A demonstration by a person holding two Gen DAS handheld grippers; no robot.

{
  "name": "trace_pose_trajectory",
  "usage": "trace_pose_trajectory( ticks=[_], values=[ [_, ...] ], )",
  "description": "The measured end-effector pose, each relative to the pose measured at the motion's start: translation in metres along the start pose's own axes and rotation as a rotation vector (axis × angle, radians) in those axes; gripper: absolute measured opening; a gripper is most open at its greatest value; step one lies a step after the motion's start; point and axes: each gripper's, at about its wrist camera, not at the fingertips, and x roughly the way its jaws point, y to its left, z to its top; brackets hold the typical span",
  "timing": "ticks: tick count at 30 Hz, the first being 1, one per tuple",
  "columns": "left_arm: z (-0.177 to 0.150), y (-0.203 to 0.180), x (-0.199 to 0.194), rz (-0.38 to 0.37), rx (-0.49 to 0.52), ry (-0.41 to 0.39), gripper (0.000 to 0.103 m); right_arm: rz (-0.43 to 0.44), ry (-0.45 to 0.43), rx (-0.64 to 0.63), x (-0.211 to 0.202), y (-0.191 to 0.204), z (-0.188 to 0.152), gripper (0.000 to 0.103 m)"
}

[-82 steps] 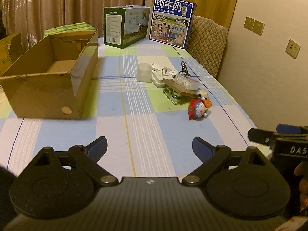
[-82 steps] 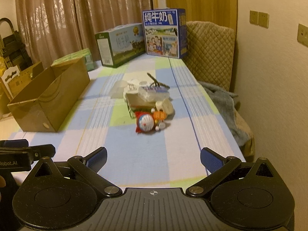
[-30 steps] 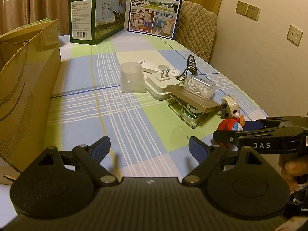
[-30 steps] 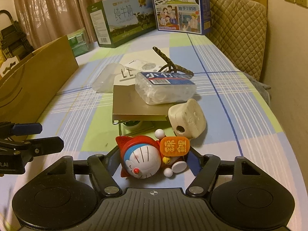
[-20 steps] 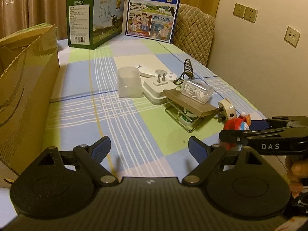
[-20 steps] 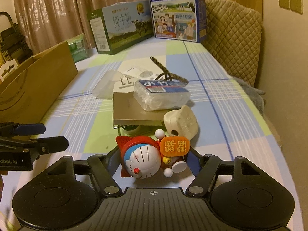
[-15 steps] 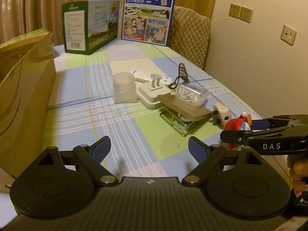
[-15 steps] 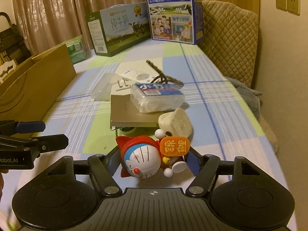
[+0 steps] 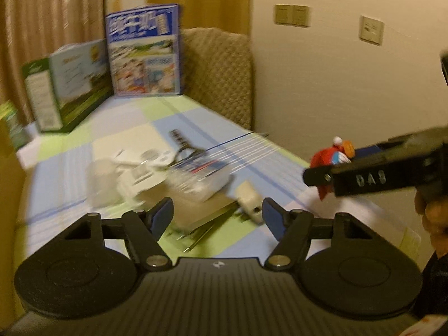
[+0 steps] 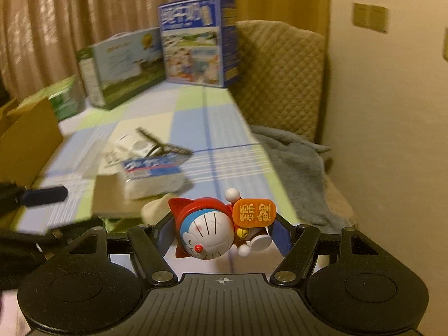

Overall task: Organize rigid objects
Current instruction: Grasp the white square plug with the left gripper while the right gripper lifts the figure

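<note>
Doraemon toy [image 10: 212, 232], a small blue-faced figure in a red hood with an orange sign at its side, sits clamped between the jaws of the right gripper [image 10: 221, 236], lying tilted with its face toward the camera and held clear above the checked tabletop [image 10: 224, 128]. In the left wrist view the same toy [image 9: 331, 158] shows at the far right, pinched at the tip of the black right gripper [image 9: 333, 168], with part of a hand [image 9: 432, 212] behind it. The left gripper [image 9: 217, 214] has its jaws apart and they have just been closing; nothing is pressed between the blue pads [image 9: 162, 214], though the clutter on the tabletop shows through the gap. That clutter lies in the middle of the tabletop: a clear plastic box with a blue label [image 10: 152, 175] resting on a flat tan board [image 10: 110, 196], a white plug adapter [image 9: 250, 205] just beside the board's near right corner, a frosted cup [image 9: 102, 182] on the left, white plugs [image 9: 140, 165] and a dark striped clip [image 9: 183, 144] farther back. Motion blur smears this group, so whether the cup touches the plugs cannot be told. A cardboard box [image 10: 26, 140] stands at the left edge, a green carton [image 10: 120, 64] and a blue milk carton [image 10: 198, 40] at the far end, and a quilted chair back [image 10: 280, 78] with a grey cloth [image 10: 296, 165] on the right.
</note>
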Motion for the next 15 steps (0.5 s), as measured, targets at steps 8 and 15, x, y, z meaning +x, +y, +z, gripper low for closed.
trace_pose_trajectory(
  ticks=[8,15],
  values=[
    [-0.011,-0.053,0.042,0.041,0.279,-0.02,0.056,0.002,-0.019,0.078,-0.005,-0.021,0.004,0.067],
    [-0.018,-0.068,0.072,0.073,0.426,0.006,0.043,0.005,-0.011,0.123,-0.002,-0.031,0.006,0.067]
  ],
)
